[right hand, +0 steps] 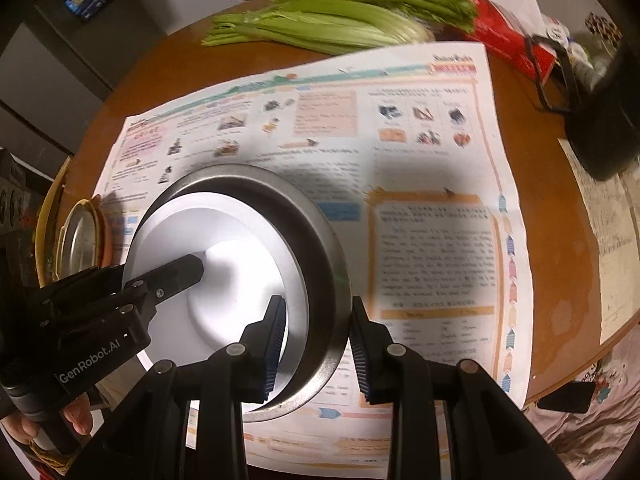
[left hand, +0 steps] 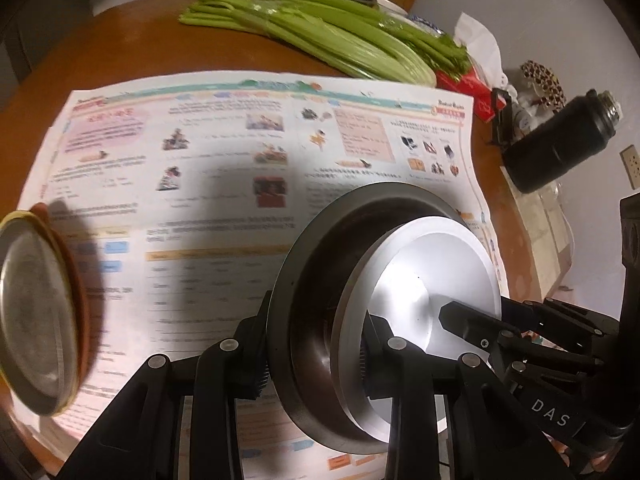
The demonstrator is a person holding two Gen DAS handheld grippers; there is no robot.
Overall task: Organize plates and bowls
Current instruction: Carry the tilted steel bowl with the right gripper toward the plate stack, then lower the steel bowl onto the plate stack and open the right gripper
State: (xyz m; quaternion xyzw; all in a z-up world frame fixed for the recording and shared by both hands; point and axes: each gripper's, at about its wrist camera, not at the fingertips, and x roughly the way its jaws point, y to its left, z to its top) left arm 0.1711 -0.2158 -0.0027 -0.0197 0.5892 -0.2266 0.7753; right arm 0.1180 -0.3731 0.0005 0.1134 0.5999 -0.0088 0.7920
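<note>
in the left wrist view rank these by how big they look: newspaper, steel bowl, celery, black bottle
1. newspaper
2. steel bowl, though it is close to the camera, which inflates it
3. celery
4. black bottle

Celery lies farther off, so bowl against celery is unsure in true size.

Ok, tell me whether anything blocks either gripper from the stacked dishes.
Nothing visible does: the left gripper and the right gripper each clamp the rim of the metal dish holding the white plate, from opposite sides.
</note>
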